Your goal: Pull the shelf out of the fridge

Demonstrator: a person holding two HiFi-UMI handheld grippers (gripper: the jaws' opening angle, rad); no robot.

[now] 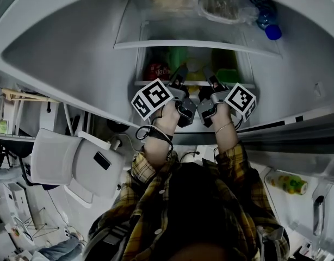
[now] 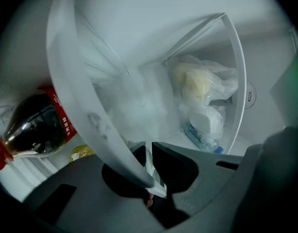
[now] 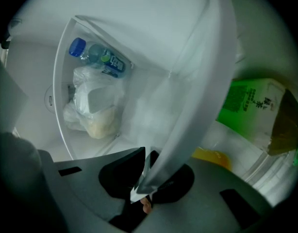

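Observation:
The shelf [image 1: 148, 83] is a clear pane with a white front trim, sitting low inside the open fridge. Both grippers reach in side by side and hold that trim. In the left gripper view the trim [image 2: 76, 96] runs down from the upper left into the jaws, and my left gripper [image 2: 154, 181] is shut on it. From the upper right, the trim [image 3: 202, 91] drops into my right gripper [image 3: 141, 188], likewise shut on it. In the head view the left gripper [image 1: 180, 74] and right gripper [image 1: 210, 79] are a hand's width apart.
A cola bottle [image 2: 35, 125] lies under the shelf at the left, a green carton [image 3: 256, 110] at the right. Bagged food [image 2: 202, 81] and a blue-capped water bottle [image 3: 98, 57] sit at the back. Another shelf [image 1: 199, 44] is above. Door bins [image 1: 74, 162] flank the person.

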